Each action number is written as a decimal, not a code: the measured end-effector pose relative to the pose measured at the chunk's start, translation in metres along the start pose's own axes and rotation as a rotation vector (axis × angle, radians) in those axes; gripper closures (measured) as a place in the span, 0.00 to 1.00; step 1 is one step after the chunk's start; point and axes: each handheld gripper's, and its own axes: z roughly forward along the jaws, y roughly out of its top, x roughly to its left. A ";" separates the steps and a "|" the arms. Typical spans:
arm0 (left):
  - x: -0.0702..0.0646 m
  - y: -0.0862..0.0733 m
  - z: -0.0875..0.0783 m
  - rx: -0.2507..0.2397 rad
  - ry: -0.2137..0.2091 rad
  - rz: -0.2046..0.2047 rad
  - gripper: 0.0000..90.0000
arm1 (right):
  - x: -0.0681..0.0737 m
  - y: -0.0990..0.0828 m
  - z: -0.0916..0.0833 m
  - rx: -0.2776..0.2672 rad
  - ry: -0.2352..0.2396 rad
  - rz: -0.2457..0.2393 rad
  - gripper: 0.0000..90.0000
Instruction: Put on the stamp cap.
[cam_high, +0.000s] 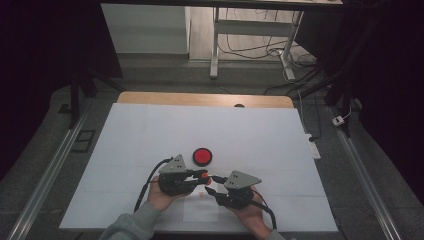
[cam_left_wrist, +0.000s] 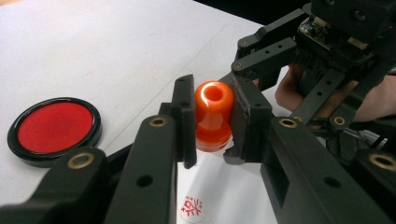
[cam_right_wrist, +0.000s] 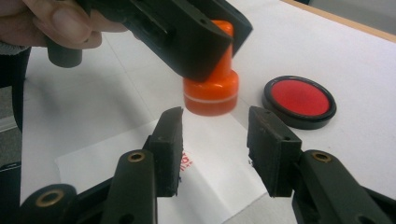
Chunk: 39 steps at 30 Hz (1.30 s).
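Note:
An orange stamp (cam_left_wrist: 214, 116) hangs above a white paper slip (cam_right_wrist: 210, 182), and my left gripper (cam_left_wrist: 212, 126) is shut on its narrow neck. In the high view that gripper (cam_high: 204, 175) sits at the table's near middle. My right gripper (cam_right_wrist: 215, 140) faces it from the right with its jaws open. The stamp's wide base (cam_right_wrist: 211, 93) hovers just past the fingertips, untouched by the pads. In the high view the right gripper (cam_high: 211, 184) is tip to tip with the left one. A red stamped mark (cam_left_wrist: 191, 208) shows on the slip below the stamp.
A round red ink pad (cam_high: 202, 156) with a black rim lies on the white table cover (cam_high: 150, 135), just beyond the grippers. The table's wooden far edge (cam_high: 200, 98) shows behind the cover. Metal rails (cam_high: 50, 170) run along both sides.

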 end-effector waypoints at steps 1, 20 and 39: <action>0.000 0.000 -0.001 0.000 0.000 0.000 0.81 | -0.001 0.000 -0.001 0.001 -0.003 0.000 0.61; 0.005 0.002 -0.011 -0.001 0.026 0.001 0.81 | -0.042 -0.027 -0.064 0.020 -0.138 0.064 0.56; 0.018 0.007 -0.024 -0.005 0.065 -0.012 0.81 | -0.076 -0.063 -0.127 0.051 -0.271 0.135 0.54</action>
